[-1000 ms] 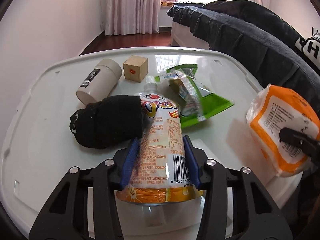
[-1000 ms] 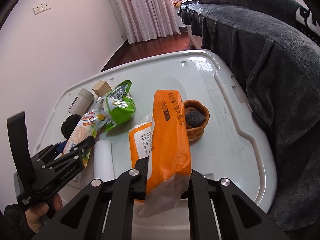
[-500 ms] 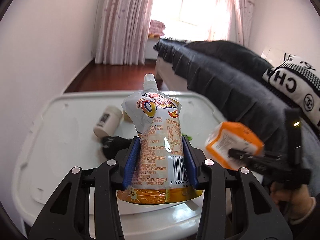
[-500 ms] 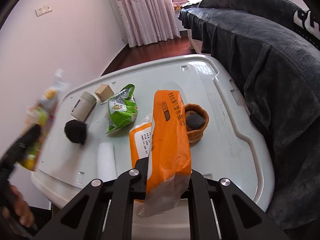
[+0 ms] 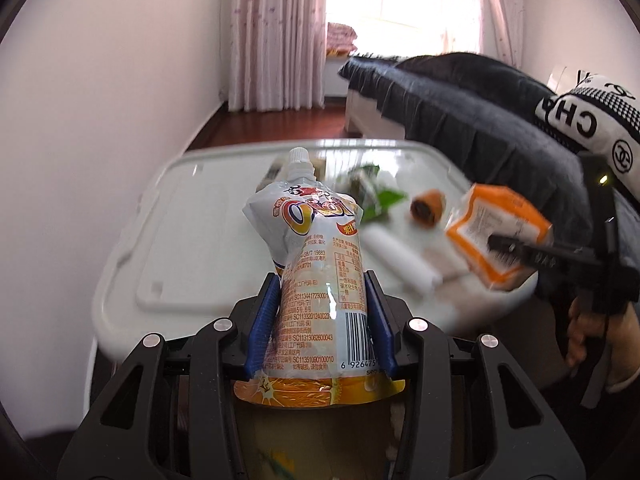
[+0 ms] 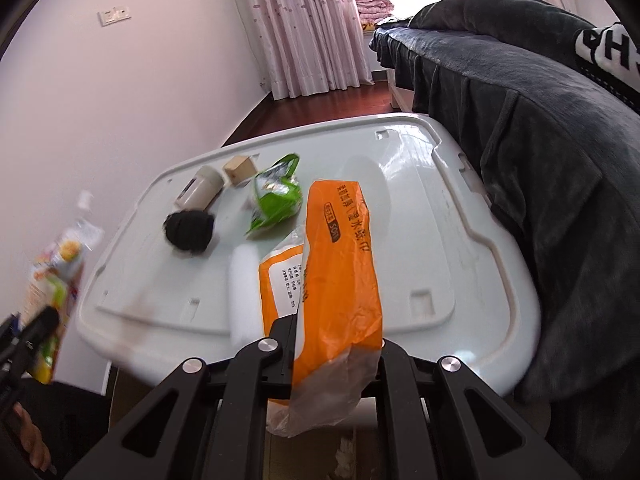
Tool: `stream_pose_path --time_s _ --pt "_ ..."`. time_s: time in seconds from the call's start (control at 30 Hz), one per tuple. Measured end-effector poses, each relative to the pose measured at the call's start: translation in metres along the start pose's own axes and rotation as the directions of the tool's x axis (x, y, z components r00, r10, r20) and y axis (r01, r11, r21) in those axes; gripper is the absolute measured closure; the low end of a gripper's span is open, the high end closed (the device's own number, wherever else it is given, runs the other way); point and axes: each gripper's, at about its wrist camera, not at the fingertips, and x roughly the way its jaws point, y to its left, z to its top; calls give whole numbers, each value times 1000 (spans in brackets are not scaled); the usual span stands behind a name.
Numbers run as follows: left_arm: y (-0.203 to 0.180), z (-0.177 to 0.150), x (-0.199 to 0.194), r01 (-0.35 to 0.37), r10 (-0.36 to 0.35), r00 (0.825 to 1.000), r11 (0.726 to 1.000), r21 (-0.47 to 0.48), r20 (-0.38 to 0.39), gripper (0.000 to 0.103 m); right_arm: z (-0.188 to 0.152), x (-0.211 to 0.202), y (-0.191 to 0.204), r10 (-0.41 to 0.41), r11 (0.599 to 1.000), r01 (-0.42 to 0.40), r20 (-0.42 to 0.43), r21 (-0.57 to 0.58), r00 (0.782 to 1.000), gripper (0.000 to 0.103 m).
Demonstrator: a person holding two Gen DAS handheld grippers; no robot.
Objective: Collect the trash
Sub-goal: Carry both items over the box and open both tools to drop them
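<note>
I am holding two tongs: my left tongs (image 5: pixel 322 312) are clamping one juice pouch (image 5: pixel 316 280), my right tongs (image 6: pixel 336 344) one orange packet (image 6: pixel 340 280), both raised over the white worktop (image 6: pixel 420 216), where one green wrapper (image 6: pixel 276 196) is lying.

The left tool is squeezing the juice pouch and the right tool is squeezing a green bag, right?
Not quite. The right tool is squeezing the orange bag, as the right wrist view shows. The green bag lies on the table. The left tool does squeeze the juice pouch.
</note>
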Motion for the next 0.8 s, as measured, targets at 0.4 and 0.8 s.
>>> stream_pose_path --time_s 0.4,0.8 --pt "-10 -86 -12 12 -9 985 1000 13 -175 61 -102 -46 43 63 997 -68 -110 -38 992 92" --pt "0 -114 19 15 -24 949 999 -33 -313 61 -147 -15 58 69 996 -81 -268 -35 961 92"
